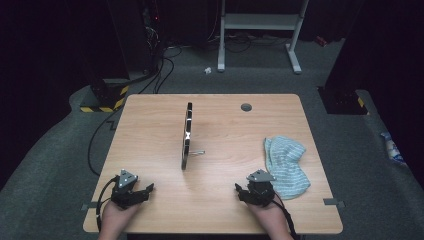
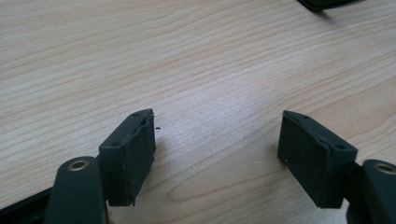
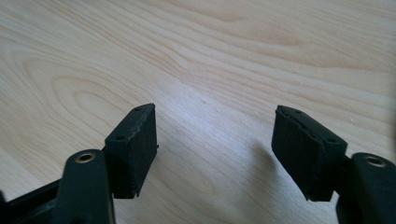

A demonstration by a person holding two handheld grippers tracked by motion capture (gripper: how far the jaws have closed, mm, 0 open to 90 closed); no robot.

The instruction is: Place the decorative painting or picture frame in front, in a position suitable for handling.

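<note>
A thin black-rimmed disc (image 1: 187, 135) stands on edge in the middle of the wooden table (image 1: 225, 130), with a small wire foot at its right. A pale blue striped cloth (image 1: 285, 165) lies crumpled near the right edge. My left gripper (image 1: 144, 192) rests near the front left, open, its jaws wide apart over bare wood (image 2: 217, 140). My right gripper (image 1: 241, 194) rests near the front right, just left of the cloth, and is also open with nothing between its jaws (image 3: 215, 135). A dark edge (image 2: 327, 3) shows at the top right of the left gripper view.
A grey round grommet (image 1: 246, 107) sits in the tabletop at the back. Beyond the table are a white frame (image 1: 260, 30), cables on the grey floor and a black stand with yellow-black striped feet (image 1: 105, 97).
</note>
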